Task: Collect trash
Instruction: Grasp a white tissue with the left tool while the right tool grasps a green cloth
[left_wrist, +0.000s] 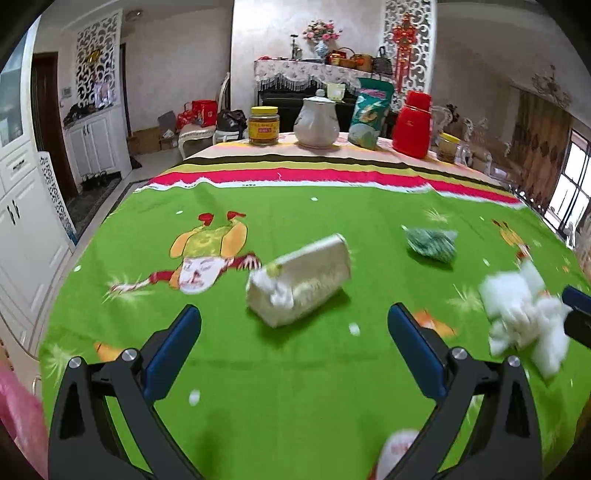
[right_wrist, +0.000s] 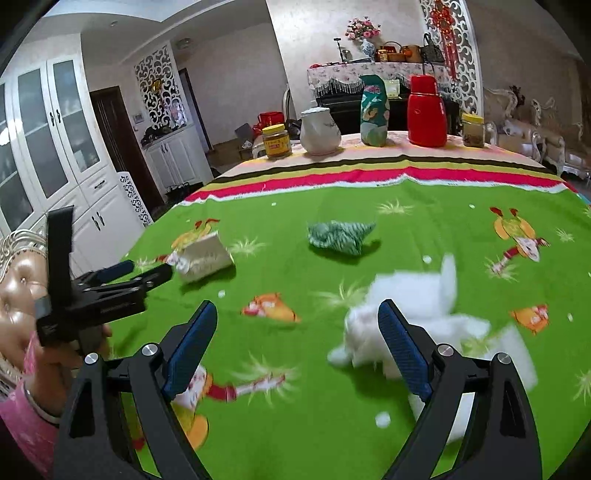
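A crumpled white tissue pack (left_wrist: 301, 280) lies on the green tablecloth just ahead of my open, empty left gripper (left_wrist: 295, 347); it also shows in the right wrist view (right_wrist: 203, 258). A crumpled green wrapper (left_wrist: 432, 243) lies further right, and shows in the right wrist view (right_wrist: 340, 236). A pile of white tissue (right_wrist: 424, 325) lies under and beyond the right finger of my open right gripper (right_wrist: 299, 343); the pile also shows in the left wrist view (left_wrist: 524, 314). The left gripper (right_wrist: 122, 277) shows at the left of the right wrist view.
At the table's far edge stand a yellow-lidded jar (left_wrist: 264, 125), a white teapot (left_wrist: 317, 123), a green bag (left_wrist: 369, 114), a red thermos (left_wrist: 413, 123) and another jar (left_wrist: 448, 147). White cabinets (right_wrist: 55, 147) stand to the left. Small white scraps (left_wrist: 194, 397) dot the cloth.
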